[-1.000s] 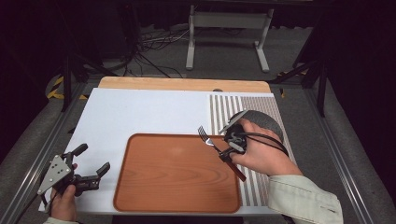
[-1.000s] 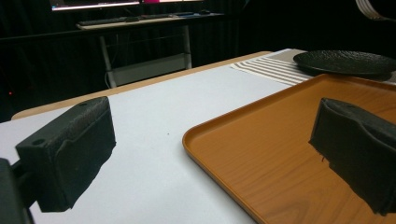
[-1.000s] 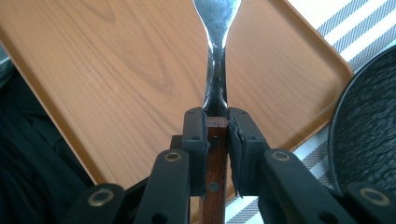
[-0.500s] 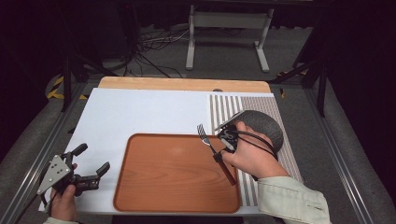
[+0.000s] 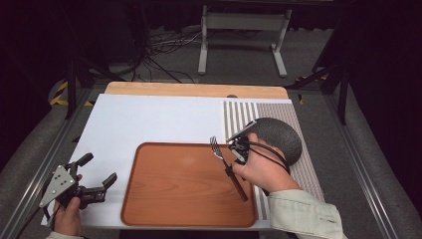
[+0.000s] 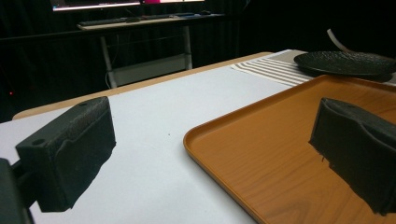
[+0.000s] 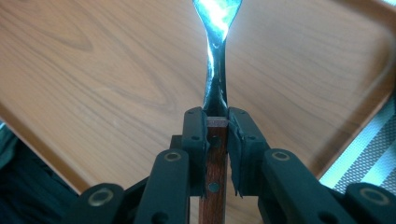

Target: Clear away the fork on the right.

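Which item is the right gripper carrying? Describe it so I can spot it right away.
Start at the brown wooden tray in the middle of the white table. Over its right edge the right gripper is shut on a fork. Its shiny metal tines and dark wooden handle set it apart from the round dark plate alongside.

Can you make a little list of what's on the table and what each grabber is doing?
Held thing: fork, wooden handle
Right gripper: shut on the fork's handle, above the tray
Left gripper: open, nothing between the jaws
Tray: brown, nothing lying on it
Plate: dark, on the striped mat
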### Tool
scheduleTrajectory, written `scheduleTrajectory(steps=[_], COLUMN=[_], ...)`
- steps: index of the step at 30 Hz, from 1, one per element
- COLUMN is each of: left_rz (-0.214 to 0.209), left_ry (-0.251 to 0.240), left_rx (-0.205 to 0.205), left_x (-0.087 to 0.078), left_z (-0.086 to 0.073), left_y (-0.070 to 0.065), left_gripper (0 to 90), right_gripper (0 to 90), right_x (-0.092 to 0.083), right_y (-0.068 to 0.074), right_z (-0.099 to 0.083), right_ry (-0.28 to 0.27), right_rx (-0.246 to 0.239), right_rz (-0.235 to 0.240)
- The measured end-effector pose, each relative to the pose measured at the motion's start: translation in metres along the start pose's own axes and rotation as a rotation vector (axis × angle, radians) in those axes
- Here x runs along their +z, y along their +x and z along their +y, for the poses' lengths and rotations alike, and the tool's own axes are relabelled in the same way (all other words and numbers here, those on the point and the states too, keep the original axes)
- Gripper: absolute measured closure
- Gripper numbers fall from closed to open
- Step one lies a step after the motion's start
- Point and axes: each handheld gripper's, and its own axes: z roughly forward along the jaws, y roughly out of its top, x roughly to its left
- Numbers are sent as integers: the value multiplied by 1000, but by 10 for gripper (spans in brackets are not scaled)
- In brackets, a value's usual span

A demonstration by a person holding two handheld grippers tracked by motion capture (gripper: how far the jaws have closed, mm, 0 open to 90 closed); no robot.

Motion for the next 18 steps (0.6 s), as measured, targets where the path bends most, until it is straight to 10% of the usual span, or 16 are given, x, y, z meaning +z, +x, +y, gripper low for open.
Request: scheduleTrajectory(steps=[18], left_rz=[1], left_ry=[-1], left_rx=[2], left_x=[0], left_z=[1], left_y=[0], left_gripper=[8], right_gripper=[785], right_x=[32], right_y=[-2], right_z=[-1], right_ry=[105], right_rx=[95], right_rz=[-23])
